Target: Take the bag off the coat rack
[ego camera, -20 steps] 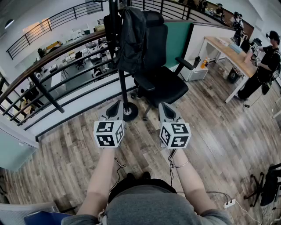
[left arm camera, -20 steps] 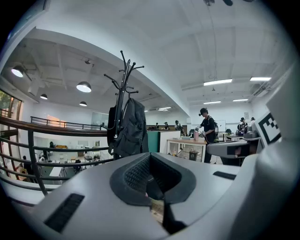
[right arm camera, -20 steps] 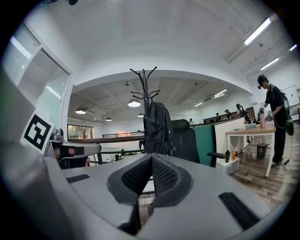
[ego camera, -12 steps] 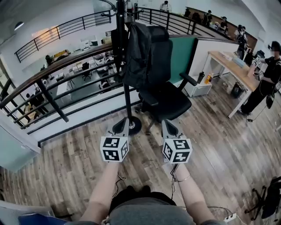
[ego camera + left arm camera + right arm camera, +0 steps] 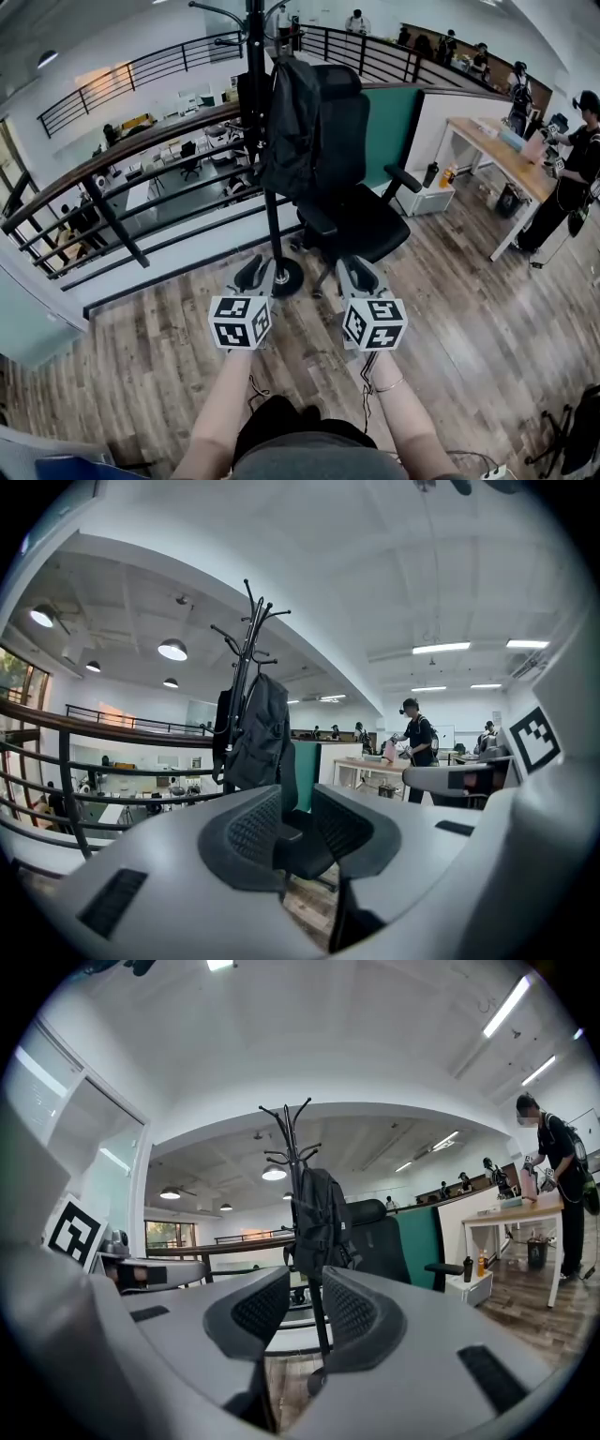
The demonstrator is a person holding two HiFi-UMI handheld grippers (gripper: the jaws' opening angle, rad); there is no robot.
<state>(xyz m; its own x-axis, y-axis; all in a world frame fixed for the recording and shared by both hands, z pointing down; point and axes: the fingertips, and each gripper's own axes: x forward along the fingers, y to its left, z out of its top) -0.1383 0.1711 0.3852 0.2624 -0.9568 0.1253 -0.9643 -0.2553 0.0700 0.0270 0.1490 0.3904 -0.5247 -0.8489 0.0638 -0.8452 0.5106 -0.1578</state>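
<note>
A black backpack [image 5: 295, 122] hangs high on a black coat rack [image 5: 267, 216] whose round base stands on the wooden floor. Both grippers are held level and side by side, short of the rack and well below the bag. My left gripper [image 5: 258, 270] is just left of the base and my right gripper [image 5: 356, 272] just right of it. The left gripper view has the bag [image 5: 255, 733] on the rack [image 5: 246, 621] beyond the jaws of the left gripper [image 5: 295, 822]. In the right gripper view the bag [image 5: 322, 1213] hangs beyond the right gripper [image 5: 305, 1307]. Both stand slightly open, holding nothing.
A black office chair [image 5: 352, 206] stands right behind the rack, against a green partition [image 5: 384, 103]. A dark railing [image 5: 122, 187] runs along the left over a lower floor. A wooden desk [image 5: 506, 155] and a person in black [image 5: 572, 169] are at the right.
The head view has tilted up, so the rack's hooks now show and both grippers sit lower in frame. The grippers stay side by side near the rack's base, jaws as before.
</note>
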